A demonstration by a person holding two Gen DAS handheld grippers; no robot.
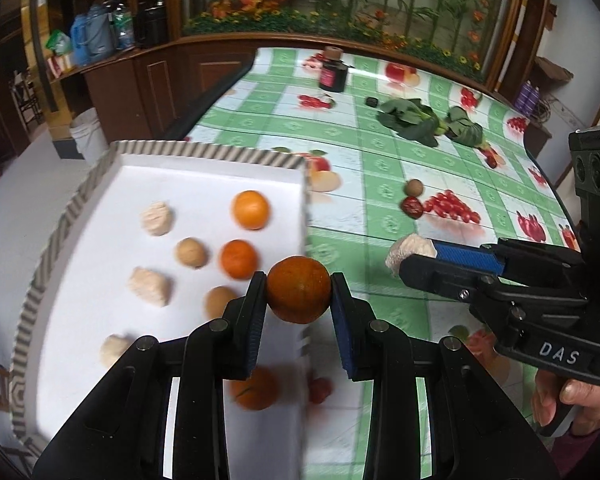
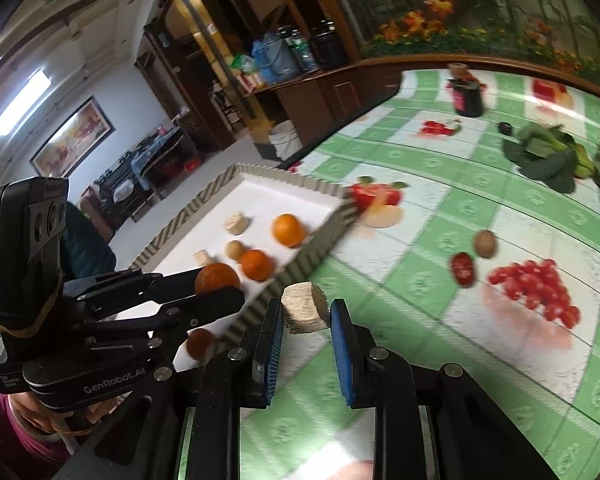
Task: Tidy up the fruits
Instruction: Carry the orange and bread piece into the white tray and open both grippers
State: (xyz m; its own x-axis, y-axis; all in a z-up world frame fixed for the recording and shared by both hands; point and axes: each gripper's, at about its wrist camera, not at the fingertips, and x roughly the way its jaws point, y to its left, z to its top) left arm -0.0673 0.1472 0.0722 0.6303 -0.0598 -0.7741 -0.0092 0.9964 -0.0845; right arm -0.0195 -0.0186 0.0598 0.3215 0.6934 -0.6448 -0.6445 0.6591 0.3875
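Nearest in the left wrist view, the left gripper (image 1: 299, 286) has its black fingers with blue pads closed on a round orange tangerine (image 1: 298, 289), carried over the near right edge of the white rectangular tray with a striped corrugated rim (image 1: 204, 149). Inside the tray lie sorted rows: tangerines (image 1: 250, 209) on the right, small tan round fruits (image 1: 191, 252) in the middle, pale beige chunks (image 1: 156, 218) on the left. To the right, the right gripper (image 1: 414, 258) pinches another pale piece. In the right wrist view, the right gripper (image 2: 305, 312) is clamped on a pale beige cut chunk (image 2: 304, 307), held just right of the tray (image 2: 320, 236) and above the green checked fruit-print tablecloth (image 2: 420, 208); the left gripper (image 2: 220, 286) with its tangerine (image 2: 216, 277) hangs over the tray. Farther right on the cloth, a red date-like fruit (image 2: 463, 268) and a brown round fruit (image 2: 485, 243) remain. The job looks mostly done: two pieces in hand await placing, and at least those two remain to fetch.
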